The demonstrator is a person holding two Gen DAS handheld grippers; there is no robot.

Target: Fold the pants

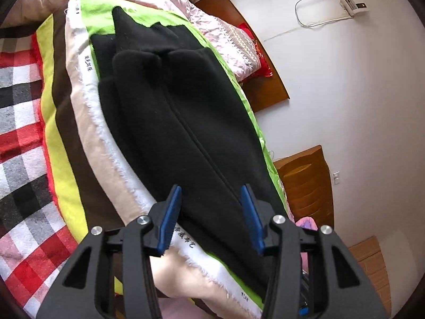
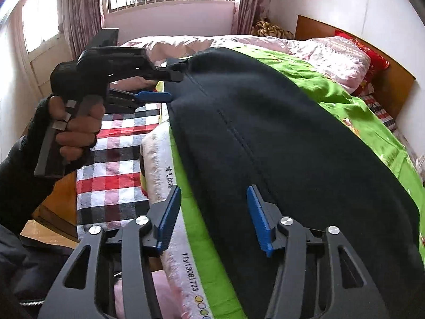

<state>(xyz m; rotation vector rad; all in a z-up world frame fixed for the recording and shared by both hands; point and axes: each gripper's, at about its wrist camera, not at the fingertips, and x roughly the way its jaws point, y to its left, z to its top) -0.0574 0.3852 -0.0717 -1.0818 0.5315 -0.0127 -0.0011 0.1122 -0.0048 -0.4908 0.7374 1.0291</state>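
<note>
Lying lengthwise on a bright green cloth (image 1: 103, 13) spread over the bed (image 2: 186, 42), the black fleece pants (image 1: 170, 122) are folded leg over leg, a centre seam running along the top. The left gripper (image 1: 211, 195) hangs over the near end of the pants with its blue pads (image 1: 170, 212) spread and nothing pinched between them. The right gripper (image 2: 213, 195) hovers at the pants' edge, pads likewise apart, not pressing the fabric. A red, white and black checked blanket (image 2: 114, 164) lies beside the cloth. A hand (image 2: 75, 130) grips the left gripper's handle.
</note>
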